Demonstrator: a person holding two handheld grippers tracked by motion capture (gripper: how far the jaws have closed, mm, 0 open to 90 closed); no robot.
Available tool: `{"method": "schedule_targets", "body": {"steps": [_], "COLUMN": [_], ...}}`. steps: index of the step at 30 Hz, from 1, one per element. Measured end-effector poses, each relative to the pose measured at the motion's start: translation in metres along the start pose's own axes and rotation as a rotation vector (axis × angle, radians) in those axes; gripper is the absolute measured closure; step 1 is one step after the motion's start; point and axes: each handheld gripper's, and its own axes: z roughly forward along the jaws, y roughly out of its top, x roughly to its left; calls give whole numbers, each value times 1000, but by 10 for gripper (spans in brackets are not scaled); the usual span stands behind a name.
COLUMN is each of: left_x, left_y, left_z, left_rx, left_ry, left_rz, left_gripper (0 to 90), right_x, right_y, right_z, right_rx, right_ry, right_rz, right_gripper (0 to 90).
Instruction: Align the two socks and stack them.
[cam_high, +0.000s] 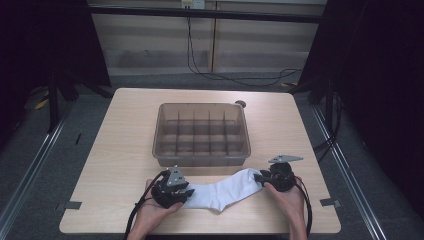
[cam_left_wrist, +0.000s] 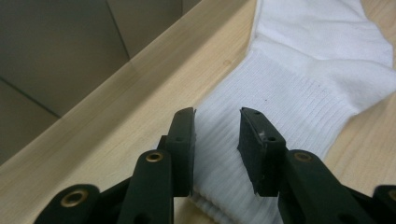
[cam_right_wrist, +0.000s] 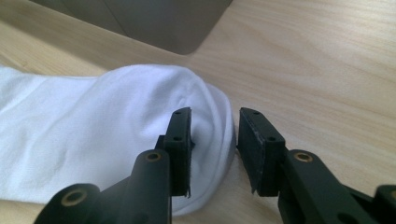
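A white sock (cam_high: 222, 192) lies flat near the table's front edge, between the two grippers. My left gripper (cam_high: 189, 192) is at its ribbed cuff end. In the left gripper view the left gripper (cam_left_wrist: 217, 135) is open, and the sock's ribbed cuff (cam_left_wrist: 289, 93) lies flat under the gap between the jaws. My right gripper (cam_high: 259, 177) is at the toe end. In the right gripper view the right gripper (cam_right_wrist: 215, 135) is open too. Its left jaw rests over the sock's rounded toe (cam_right_wrist: 107, 116) and its right jaw stands above bare wood.
A translucent grey bin (cam_high: 200, 161) with several divider compartments stands at the table's middle, just behind the sock; its corner (cam_right_wrist: 163, 23) shows past the toe. A small dark round object (cam_high: 240, 104) lies behind the bin. The table's front edge (cam_left_wrist: 116, 107) runs close beside the cuff.
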Motion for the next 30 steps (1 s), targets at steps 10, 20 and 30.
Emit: {"method": "schedule_targets", "body": {"steps": [10, 20, 30], "left_x": [-3, -2, -4], "left_y": [-1, -2, -2], "left_z": [4, 4, 6], "left_rx": [-4, -16, -15], "left_ry": [-1, -11, -8], "left_rz": [2, -9, -18], "left_gripper": [652, 654, 655], "right_x": [3, 3, 8], "right_y": [2, 7, 18], "right_z": [3, -6, -15], "right_rx": [21, -15, -44], "right_ry": [18, 49, 65], "right_rz": [-25, 7, -8], "right_gripper": [815, 839, 841]}}
